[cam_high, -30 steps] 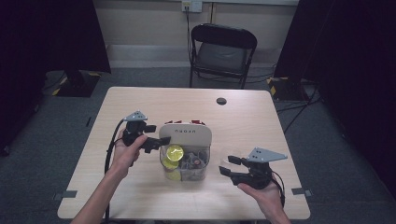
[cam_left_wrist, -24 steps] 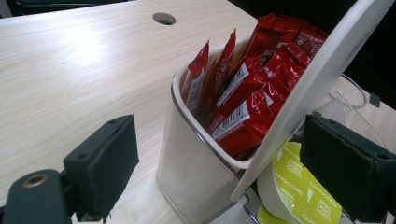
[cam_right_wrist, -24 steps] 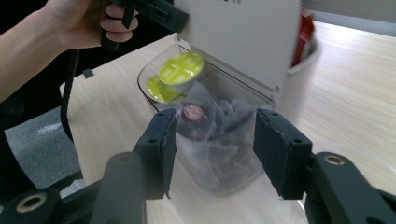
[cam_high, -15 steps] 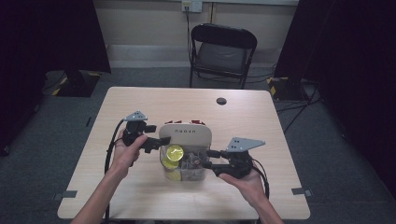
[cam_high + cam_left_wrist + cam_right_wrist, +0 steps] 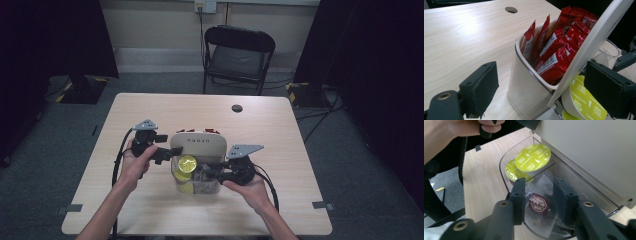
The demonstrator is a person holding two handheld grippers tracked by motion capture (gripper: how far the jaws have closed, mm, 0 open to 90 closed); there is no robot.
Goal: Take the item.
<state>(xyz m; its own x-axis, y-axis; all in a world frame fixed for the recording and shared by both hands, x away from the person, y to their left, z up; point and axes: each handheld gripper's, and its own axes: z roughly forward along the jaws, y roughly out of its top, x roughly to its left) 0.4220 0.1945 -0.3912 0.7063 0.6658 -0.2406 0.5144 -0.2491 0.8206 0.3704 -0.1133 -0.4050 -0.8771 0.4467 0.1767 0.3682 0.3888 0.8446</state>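
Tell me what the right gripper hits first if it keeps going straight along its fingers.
Most likely the clear tea bag with the dark red tag, lying in the clear box directly between the right gripper's fingers; depth is hard to judge.

Both forearms are bare, each hand carrying a black gripper, the left gripper (image 5: 159, 150) and right gripper (image 5: 216, 171) topped by grey three-cornered plates, trailing black cables, with what look like brass-ringed screw holes.

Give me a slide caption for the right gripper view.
Right gripper closing around a tea bag in the clear container, beside two yellow capsules.
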